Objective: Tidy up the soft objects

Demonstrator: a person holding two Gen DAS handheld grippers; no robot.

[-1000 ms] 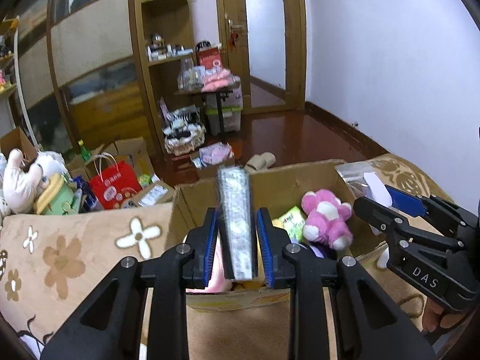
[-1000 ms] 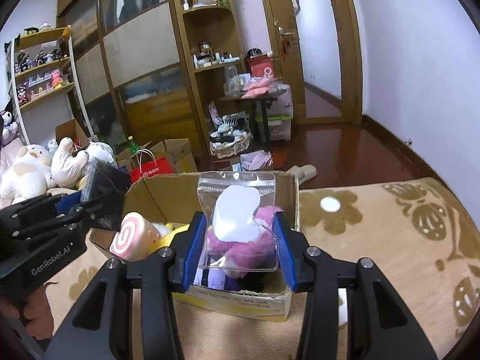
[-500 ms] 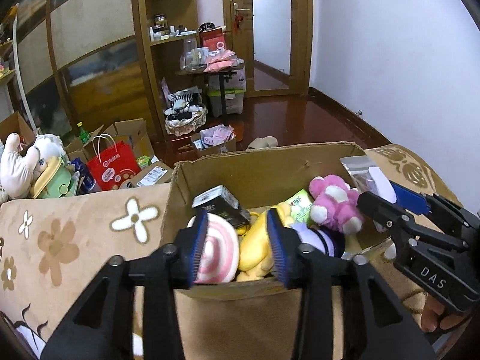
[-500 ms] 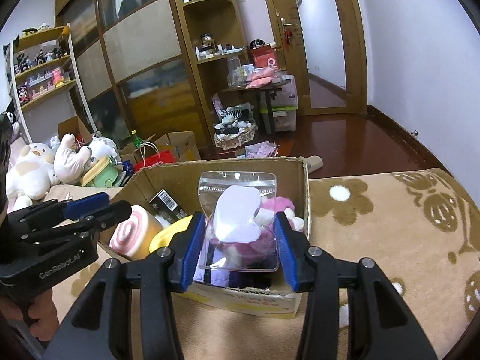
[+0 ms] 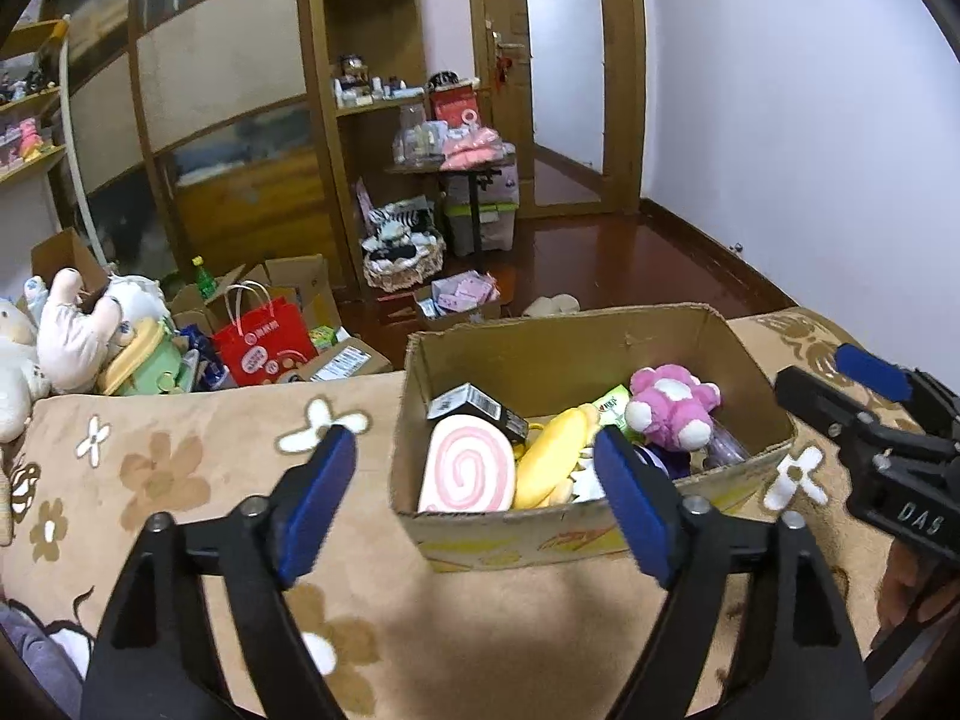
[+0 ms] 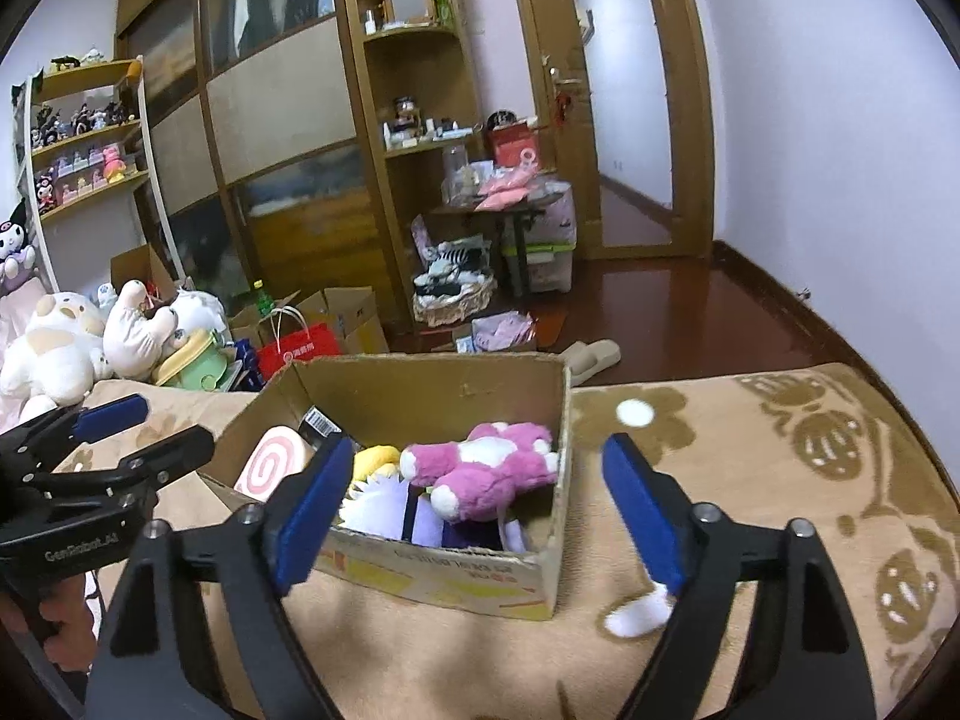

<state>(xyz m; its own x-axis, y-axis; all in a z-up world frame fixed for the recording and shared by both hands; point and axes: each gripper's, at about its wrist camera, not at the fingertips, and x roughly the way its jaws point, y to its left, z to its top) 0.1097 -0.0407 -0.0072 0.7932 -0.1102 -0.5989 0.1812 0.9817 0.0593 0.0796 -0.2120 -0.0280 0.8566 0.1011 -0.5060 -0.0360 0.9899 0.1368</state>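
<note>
Left wrist view: we are holding left gripper (image 5: 474, 498) wide, jaws just opening, nothing between pads. Cardboard box (image 5: 576, 531) sitting just ahead, near rim crossing the gap; bare blanket (image 5: 180, 456) lying open toward left pad. Pink swirl cushion (image 5: 467, 473) and pink plush (image 5: 672, 411) lying inside box.

Right wrist view: we are keeping right gripper (image 6: 480, 513) spread, jaws just opening, gripping nothing. Box corner (image 6: 555, 564) sitting between pads; open blanket lying beyond right pad. Pink plush (image 6: 480, 471) resting inside, ahead.

The letters "DAS" stand in white on the black body of the right gripper (image 5: 867, 387), seen at the right of the left gripper (image 5: 474, 495). On the left gripper's black body "GenRobot.AI" is printed. Other labels are too small to read.
</note>
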